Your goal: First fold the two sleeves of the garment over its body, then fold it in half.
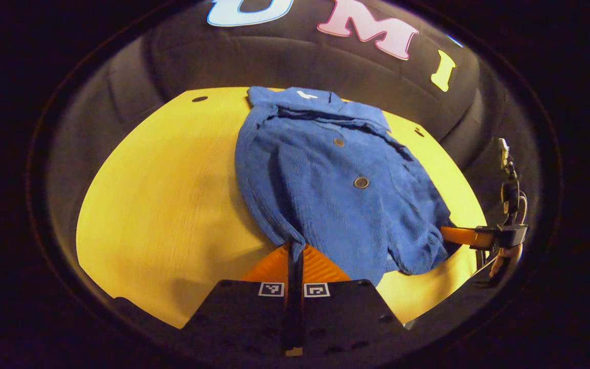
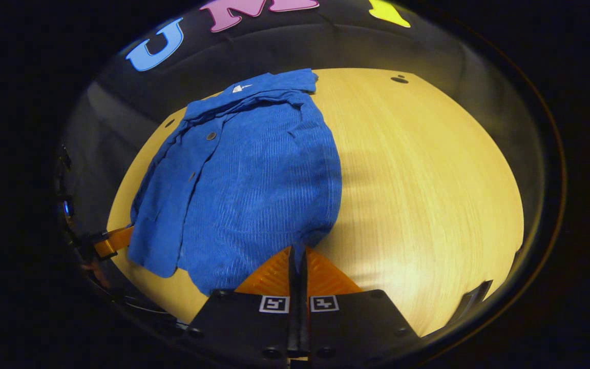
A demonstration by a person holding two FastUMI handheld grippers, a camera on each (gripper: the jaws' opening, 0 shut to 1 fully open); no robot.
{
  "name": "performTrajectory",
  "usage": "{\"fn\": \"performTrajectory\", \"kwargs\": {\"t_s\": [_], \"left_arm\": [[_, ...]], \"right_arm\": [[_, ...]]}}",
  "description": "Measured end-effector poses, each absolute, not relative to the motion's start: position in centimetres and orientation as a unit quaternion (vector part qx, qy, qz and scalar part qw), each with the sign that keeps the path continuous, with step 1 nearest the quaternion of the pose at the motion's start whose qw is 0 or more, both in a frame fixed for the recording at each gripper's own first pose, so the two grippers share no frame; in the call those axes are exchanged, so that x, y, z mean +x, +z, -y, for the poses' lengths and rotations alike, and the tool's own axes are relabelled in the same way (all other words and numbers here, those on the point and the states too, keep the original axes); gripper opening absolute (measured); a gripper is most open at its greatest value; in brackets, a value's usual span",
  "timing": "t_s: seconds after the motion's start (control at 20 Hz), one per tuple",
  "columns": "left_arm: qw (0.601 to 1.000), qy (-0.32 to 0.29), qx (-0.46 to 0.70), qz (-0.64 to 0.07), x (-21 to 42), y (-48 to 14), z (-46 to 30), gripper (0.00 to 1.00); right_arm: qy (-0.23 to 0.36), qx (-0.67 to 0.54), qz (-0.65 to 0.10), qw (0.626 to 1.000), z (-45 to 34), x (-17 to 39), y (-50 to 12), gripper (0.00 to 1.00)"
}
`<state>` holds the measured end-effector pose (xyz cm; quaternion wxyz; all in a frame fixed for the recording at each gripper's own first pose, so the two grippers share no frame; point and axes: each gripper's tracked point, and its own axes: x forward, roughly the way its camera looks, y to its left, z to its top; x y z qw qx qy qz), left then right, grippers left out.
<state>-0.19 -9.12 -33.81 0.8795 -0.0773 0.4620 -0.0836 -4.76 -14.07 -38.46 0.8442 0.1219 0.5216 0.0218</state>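
A blue corduroy button-up garment (image 1: 325, 174) lies on the yellow wooden table (image 1: 172, 195), collar at the far side and sleeves lying over its body. My left gripper (image 1: 295, 251) is shut on the near hem at one corner, with cloth pinched between its fingers. In the right gripper view the same garment (image 2: 254, 174) spreads to the left, and my right gripper (image 2: 297, 253) is shut on the hem's other corner. Each view also catches the other gripper at the garment's edge: the right gripper (image 1: 461, 236) and the left gripper (image 2: 113, 241).
Bare tabletop (image 2: 428, 179) stretches beside the garment. Small dark holes (image 1: 199, 99) (image 2: 400, 79) mark the table's far corners. The black booth wall curves close behind the table. A hand (image 1: 505, 256) holds the far gripper at the table's near edge.
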Motion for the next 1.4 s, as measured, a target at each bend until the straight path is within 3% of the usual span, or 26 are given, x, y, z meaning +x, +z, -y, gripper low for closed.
{"fn": "performTrajectory", "kwargs": {"t_s": [0.25, 0.65, 1.1, 1.25, 1.4], "left_arm": [[0.882, -0.115, -0.142, -0.434, 1.4, -30.5, 10.1, 0.0], [0.917, -0.109, -0.101, -0.37, 11.1, -25.5, 8.4, 0.0], [0.964, -0.069, -0.057, -0.251, 28.2, -21.1, 4.3, 0.0], [0.984, -0.042, -0.044, -0.166, 36.5, -19.5, 2.3, 0.0], [0.991, -0.021, -0.022, -0.128, 43.6, -20.8, 0.4, 0.0]], "right_arm": [[0.026, 0.141, -0.475, 0.868, 13.9, -1.0, -34.0, 0.0], [0.039, 0.129, -0.385, 0.913, 14.5, 9.5, -28.3, 0.01], [0.053, 0.144, -0.269, 0.951, 15.2, 26.5, -23.1, 0.0], [0.036, 0.136, -0.223, 0.965, 16.8, 33.8, -22.3, 0.0], [0.003, 0.118, -0.192, 0.974, 18.6, 40.5, -23.8, 0.0]]}}
